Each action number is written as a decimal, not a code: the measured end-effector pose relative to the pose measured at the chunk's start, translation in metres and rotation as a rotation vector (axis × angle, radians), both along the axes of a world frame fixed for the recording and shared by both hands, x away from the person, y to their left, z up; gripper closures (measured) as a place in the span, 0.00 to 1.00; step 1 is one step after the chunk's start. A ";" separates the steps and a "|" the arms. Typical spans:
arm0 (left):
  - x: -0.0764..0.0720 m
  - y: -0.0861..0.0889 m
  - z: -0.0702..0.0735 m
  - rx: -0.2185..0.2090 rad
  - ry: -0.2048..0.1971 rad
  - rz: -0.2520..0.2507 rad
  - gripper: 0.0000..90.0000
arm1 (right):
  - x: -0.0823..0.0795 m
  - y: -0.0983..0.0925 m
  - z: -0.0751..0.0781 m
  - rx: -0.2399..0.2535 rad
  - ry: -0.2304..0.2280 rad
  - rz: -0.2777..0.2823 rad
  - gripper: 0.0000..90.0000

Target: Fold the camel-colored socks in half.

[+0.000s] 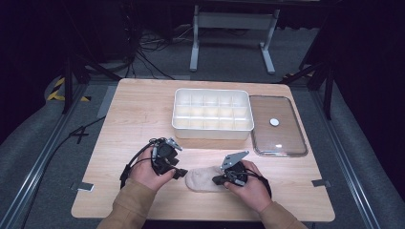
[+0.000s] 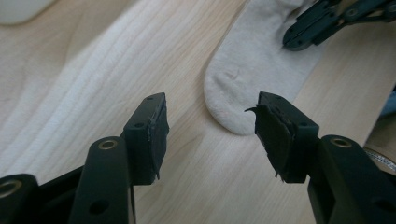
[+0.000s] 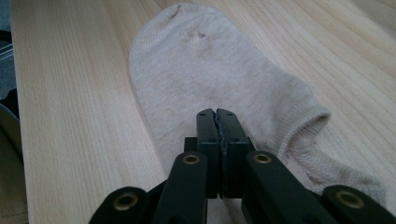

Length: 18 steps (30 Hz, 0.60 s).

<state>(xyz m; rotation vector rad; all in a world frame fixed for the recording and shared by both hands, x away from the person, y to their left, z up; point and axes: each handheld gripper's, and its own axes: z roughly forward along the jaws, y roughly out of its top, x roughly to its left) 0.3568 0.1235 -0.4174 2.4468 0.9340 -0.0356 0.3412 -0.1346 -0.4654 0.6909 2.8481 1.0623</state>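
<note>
A beige ankle sock [image 1: 204, 180] lies flat on the wooden table [image 1: 133, 114] near its front edge, between my two hands. My left gripper [image 1: 180, 172] is just left of the toe, low over the wood. Its own view shows the left gripper [image 2: 210, 130] open, the sock's toe [image 2: 247, 70] lying just beyond the gap and nothing between the pads. My right gripper [image 1: 218, 181] sits over the sock's right part. In its view the right gripper [image 3: 217, 114] is shut, pads pressed together above the sock [image 3: 201, 70] near the cuff opening; I see no fabric between them. The right gripper's jaws [image 2: 322, 23] also rest on the sock's far end.
A white compartment box [image 1: 211, 125] stands at the middle back of the table. To its right lies a clear lid [image 1: 286, 138] with a white knob [image 1: 274, 122]. Bare wood stretches along the table's left side. Beyond the table are cables and a stand's legs.
</note>
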 end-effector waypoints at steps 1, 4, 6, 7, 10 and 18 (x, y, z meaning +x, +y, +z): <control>0.000 -0.002 -0.005 -0.005 0.001 0.007 0.52 | 0.000 0.000 0.000 0.001 -0.001 0.000 1.00; 0.001 -0.007 -0.016 -0.011 0.017 0.046 0.54 | 0.000 -0.001 0.000 0.007 0.001 0.004 1.00; 0.002 -0.010 -0.021 -0.003 0.026 0.063 0.55 | -0.001 -0.001 -0.001 0.009 -0.004 0.002 1.00; 0.002 -0.011 -0.022 -0.002 0.019 0.061 0.55 | -0.001 -0.001 -0.001 0.011 -0.006 0.002 1.00; 0.002 -0.016 -0.026 0.003 0.030 0.067 0.56 | -0.001 -0.002 -0.001 0.017 -0.007 0.001 1.00; -0.001 -0.030 -0.032 0.088 0.005 0.047 0.57 | -0.001 -0.003 -0.002 0.024 -0.008 0.000 0.99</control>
